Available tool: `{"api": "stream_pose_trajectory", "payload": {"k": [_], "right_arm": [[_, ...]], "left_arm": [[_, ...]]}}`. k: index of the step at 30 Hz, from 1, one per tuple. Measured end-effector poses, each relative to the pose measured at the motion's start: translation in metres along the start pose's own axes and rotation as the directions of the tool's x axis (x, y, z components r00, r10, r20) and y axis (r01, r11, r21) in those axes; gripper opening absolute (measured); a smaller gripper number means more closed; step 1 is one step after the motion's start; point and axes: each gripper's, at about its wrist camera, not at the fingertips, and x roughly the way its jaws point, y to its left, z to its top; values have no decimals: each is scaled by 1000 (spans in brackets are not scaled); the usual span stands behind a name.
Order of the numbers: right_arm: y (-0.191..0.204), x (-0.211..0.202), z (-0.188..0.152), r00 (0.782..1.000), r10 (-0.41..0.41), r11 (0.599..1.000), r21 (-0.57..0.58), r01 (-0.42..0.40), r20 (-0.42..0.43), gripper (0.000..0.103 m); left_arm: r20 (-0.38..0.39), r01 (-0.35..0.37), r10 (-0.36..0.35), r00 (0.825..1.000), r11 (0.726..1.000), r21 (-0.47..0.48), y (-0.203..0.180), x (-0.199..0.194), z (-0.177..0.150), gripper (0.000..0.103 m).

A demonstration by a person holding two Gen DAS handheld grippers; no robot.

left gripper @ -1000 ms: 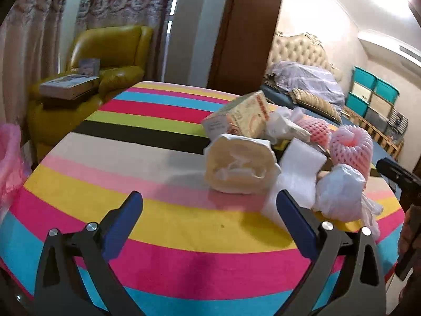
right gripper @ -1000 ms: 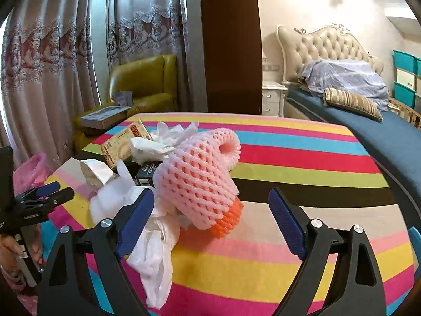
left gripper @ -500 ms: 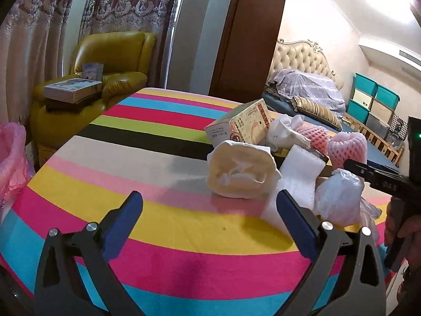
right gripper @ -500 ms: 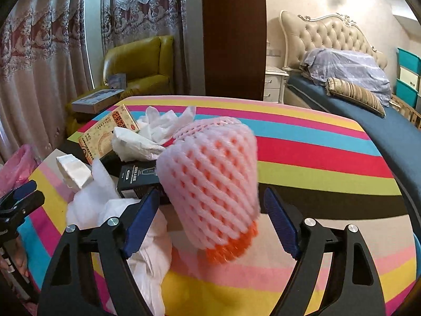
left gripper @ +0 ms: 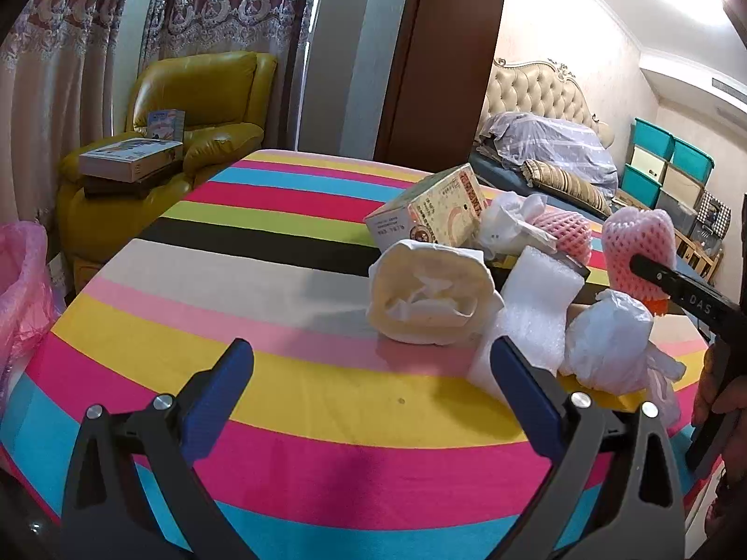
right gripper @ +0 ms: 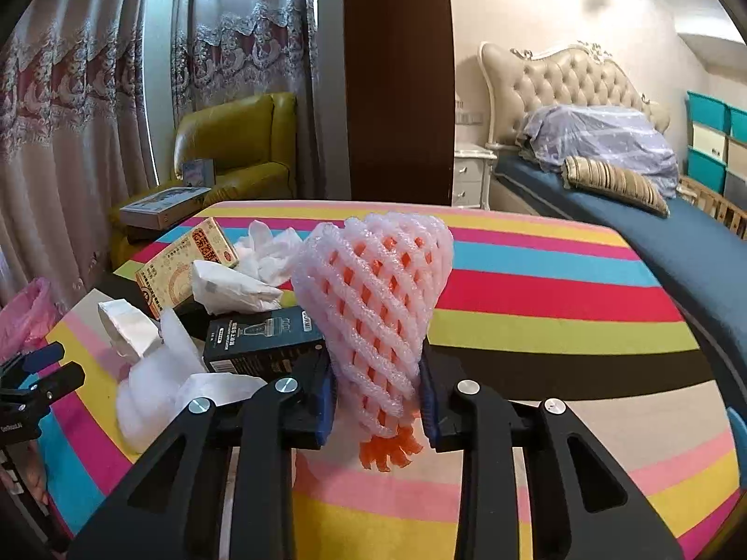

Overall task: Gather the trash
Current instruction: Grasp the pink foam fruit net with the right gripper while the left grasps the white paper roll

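My right gripper [right gripper: 378, 401] is shut on a pink and orange foam fruit net [right gripper: 378, 308] and holds it upright over the striped table [right gripper: 560, 308]. The net also shows in the left wrist view [left gripper: 639, 247]. Trash lies in a heap: a yellow carton [left gripper: 429, 210], a cream crumpled wrapper [left gripper: 429, 298], white foam sheet [left gripper: 532, 308], a white plastic bag [left gripper: 607, 345], a second pink net [left gripper: 567, 228], a dark box [right gripper: 266, 336] and white tissues [right gripper: 271, 252]. My left gripper [left gripper: 369, 378] is open and empty, low over the table, left of the heap.
A pink bin bag [left gripper: 21, 298] hangs off the table's left edge. A yellow armchair [left gripper: 186, 107] with boxes stands behind the table. A bed [right gripper: 653, 214] and teal storage boxes [left gripper: 672, 163] lie to the right.
My right gripper has closed on the foam net and tipped it upright, lifting it off the heap. My left gripper stays open and has hardly moved.
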Motion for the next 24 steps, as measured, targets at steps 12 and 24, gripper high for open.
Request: {"api": "stream_pose_trajectory", "payload": {"k": [12, 24], "right_arm": [[0, -3, 0, 1000, -8, 1000, -4, 8, 7, 29], [1, -4, 1, 1000, -5, 1000, -2, 5, 12, 29]], "left_arm": [[-68, 11, -7, 998, 999, 48, -21, 17, 28, 98], [-179, 21, -24, 984, 1000, -17, -31, 72, 56, 97]]}}
